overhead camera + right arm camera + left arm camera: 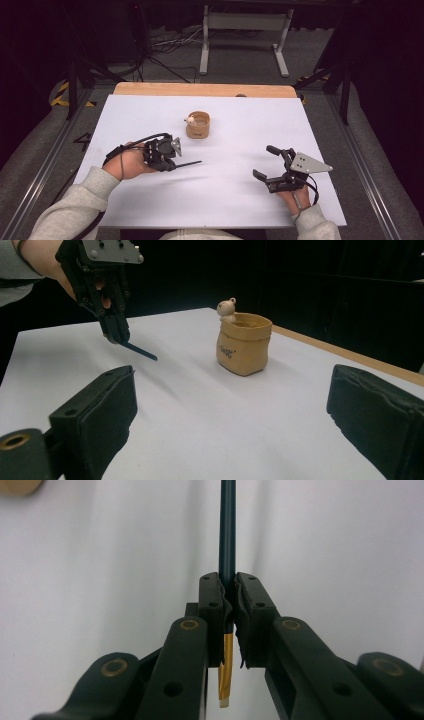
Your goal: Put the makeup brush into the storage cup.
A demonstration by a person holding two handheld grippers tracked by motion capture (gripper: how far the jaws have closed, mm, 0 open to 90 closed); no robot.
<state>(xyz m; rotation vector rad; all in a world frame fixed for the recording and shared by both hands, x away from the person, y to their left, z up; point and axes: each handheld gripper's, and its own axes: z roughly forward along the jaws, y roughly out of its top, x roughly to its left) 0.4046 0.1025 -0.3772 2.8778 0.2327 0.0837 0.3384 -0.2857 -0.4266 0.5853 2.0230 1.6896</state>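
Note:
My left gripper (175,164) is shut on a dark blue pencil (189,163) with a gold band near its back end (226,665). The pencil's shaft (228,530) sticks out forward between the pads, just above the white table cover. In the right gripper view the left gripper (116,335) hangs tilted down with the pencil tip (142,352) near the surface. A tan sack-shaped pot (198,124) with a small bear figure (226,308) on its rim stands at the table's middle, beyond the pencil. My right gripper (267,162) is open and holds nothing, low at the right.
A white sheet (240,200) covers the table, with a wooden edge (205,89) showing at the far side. Beyond the table are a white metal stand (245,30) and cables (170,45) on the floor. Metal rails (370,170) run along both sides.

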